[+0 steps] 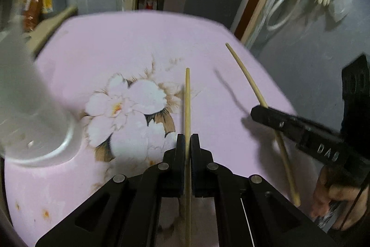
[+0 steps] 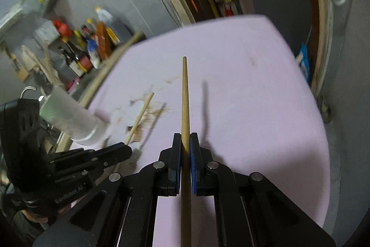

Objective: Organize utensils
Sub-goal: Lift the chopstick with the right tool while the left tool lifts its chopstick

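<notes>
Two wooden chopsticks are in hand, one per gripper, both raised above the table (image 1: pixel 129 43). Left gripper (image 1: pixel 187 138): pads clamped on a chopstick (image 1: pixel 187 98), which runs straight forward between the fingers and ends over the floral print (image 1: pixel 129 112) on the pink tablecloth. Right gripper (image 2: pixel 185 138): pads likewise closed tight on the second chopstick (image 2: pixel 184 94), its tip pointing toward the far end of the table. In the left wrist view the right gripper (image 1: pixel 261 111) enters from the right edge with that chopstick passing through its fingers at a slant, and a hand (image 1: pixel 333 198) shows below it. In the right wrist view the left gripper (image 2: pixel 124 149) sits at lower left, its chopstick angled up over the print. One translucent white cup (image 1: pixel 30 112) stands on the table's left side, near the print; its contents cannot be made out. Bottles (image 2: pixel 92 48) stand on a ledge beyond the table; detail is blurred.
</notes>
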Demonstrator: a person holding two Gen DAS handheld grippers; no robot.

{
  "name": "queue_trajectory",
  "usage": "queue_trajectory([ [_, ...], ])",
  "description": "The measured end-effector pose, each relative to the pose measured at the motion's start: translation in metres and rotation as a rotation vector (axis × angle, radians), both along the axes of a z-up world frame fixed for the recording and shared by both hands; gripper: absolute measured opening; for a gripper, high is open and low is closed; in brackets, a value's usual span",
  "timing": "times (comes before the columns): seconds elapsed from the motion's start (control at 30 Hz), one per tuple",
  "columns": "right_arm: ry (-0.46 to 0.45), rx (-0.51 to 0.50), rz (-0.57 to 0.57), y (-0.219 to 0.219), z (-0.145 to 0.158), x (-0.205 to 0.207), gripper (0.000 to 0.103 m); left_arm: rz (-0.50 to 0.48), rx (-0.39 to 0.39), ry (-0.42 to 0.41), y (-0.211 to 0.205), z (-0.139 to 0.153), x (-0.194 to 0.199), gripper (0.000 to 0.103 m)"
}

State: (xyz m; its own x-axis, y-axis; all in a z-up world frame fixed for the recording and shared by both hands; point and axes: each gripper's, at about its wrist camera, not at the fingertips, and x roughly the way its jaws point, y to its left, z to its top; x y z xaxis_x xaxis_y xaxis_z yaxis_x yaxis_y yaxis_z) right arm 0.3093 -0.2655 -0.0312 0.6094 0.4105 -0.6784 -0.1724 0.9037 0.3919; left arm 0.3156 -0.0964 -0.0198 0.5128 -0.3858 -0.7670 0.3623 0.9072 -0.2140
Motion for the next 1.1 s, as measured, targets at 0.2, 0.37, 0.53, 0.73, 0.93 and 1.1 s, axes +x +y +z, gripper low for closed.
queue_trajectory([
  [0.2,-0.213,0.020,-0.036,0.017,0.026,-0.038,0.004,0.066,-0.026,-0.238,0.016,0.037,-0.038,0.002],
  [0.37,-0.410,0.012,-0.049,0.036,0.053,-0.063,0.004,0.113,-0.060,-0.381,0.029,0.060,-0.054,0.002],
  [0.53,-0.589,0.022,-0.037,0.059,0.079,-0.073,0.004,0.141,-0.163,-0.495,0.047,0.076,-0.068,0.002],
  [0.73,-0.715,0.094,0.009,0.084,0.105,-0.066,0.004,0.183,-0.233,-0.581,0.090,0.098,-0.073,0.002],
  [0.93,-0.818,0.161,0.041,0.115,0.123,-0.055,0.004,0.254,-0.271,-0.685,0.130,0.133,-0.070,0.003],
  [1.1,-0.869,0.246,0.070,0.140,0.136,-0.036,0.004,0.309,-0.276,-0.754,0.166,0.150,-0.059,0.003],
])
